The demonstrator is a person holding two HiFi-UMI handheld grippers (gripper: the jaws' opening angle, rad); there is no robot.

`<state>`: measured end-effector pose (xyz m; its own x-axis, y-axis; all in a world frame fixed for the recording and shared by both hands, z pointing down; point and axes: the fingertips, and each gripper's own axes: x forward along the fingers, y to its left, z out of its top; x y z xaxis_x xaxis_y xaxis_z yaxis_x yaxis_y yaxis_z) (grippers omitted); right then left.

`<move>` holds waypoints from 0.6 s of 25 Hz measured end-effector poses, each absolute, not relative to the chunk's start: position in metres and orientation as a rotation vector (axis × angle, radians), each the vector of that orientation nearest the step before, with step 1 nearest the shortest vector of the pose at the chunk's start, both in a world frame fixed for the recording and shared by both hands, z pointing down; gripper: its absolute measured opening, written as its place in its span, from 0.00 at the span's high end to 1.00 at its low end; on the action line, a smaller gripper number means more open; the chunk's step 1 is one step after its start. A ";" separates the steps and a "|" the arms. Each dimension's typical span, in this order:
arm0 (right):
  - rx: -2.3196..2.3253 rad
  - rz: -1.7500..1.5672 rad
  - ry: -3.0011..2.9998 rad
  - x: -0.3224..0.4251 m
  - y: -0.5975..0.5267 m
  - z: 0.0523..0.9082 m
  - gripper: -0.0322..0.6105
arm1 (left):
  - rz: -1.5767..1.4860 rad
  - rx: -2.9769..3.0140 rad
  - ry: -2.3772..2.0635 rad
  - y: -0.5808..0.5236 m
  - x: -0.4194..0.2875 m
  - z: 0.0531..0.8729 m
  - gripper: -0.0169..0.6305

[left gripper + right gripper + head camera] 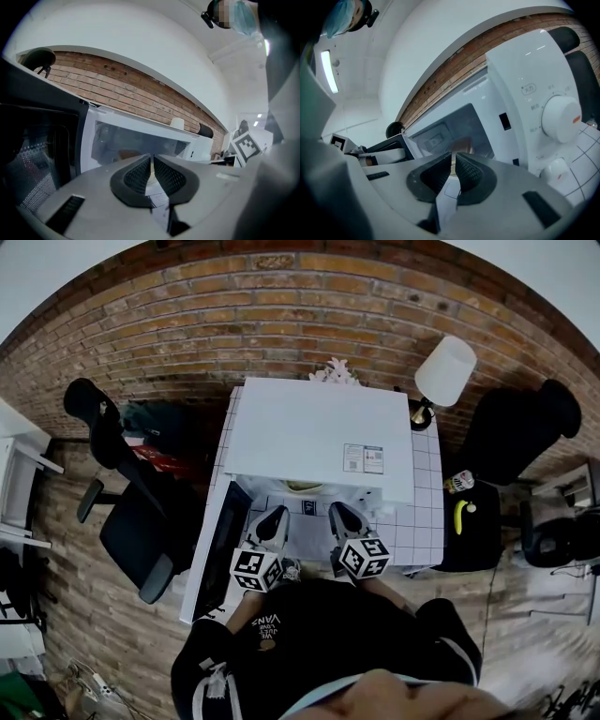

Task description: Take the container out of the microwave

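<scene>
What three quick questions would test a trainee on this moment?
1. True or false: the microwave door is shut.
2. What stands at the microwave's right in the head view? A. lamp B. kettle C. toaster
3. What does the left hand-held gripper or the right hand-held gripper hold?

Key: 1. False, it stands open. 2. A. 3. Nothing; both are shut and empty.
</scene>
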<state>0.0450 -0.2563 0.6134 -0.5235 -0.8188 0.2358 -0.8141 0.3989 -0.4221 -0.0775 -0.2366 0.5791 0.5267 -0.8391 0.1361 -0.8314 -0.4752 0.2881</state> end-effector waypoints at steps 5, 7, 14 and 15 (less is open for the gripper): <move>-1.573 -0.835 2.577 0.041 -0.265 0.628 0.94 | -0.027 2.408 -1.373 -0.251 -0.081 0.595 0.95; -1.583 -0.861 2.558 0.039 -0.269 0.633 0.94 | -0.020 2.395 -1.368 -0.257 -0.082 0.601 0.95; -1.606 -0.944 2.488 0.032 -0.282 0.644 0.82 | -0.020 2.313 -1.351 -0.275 -0.086 0.619 0.86; -1.602 -0.954 2.480 0.030 -0.284 0.645 0.80 | -0.023 2.300 -1.346 -0.278 -0.087 0.621 0.83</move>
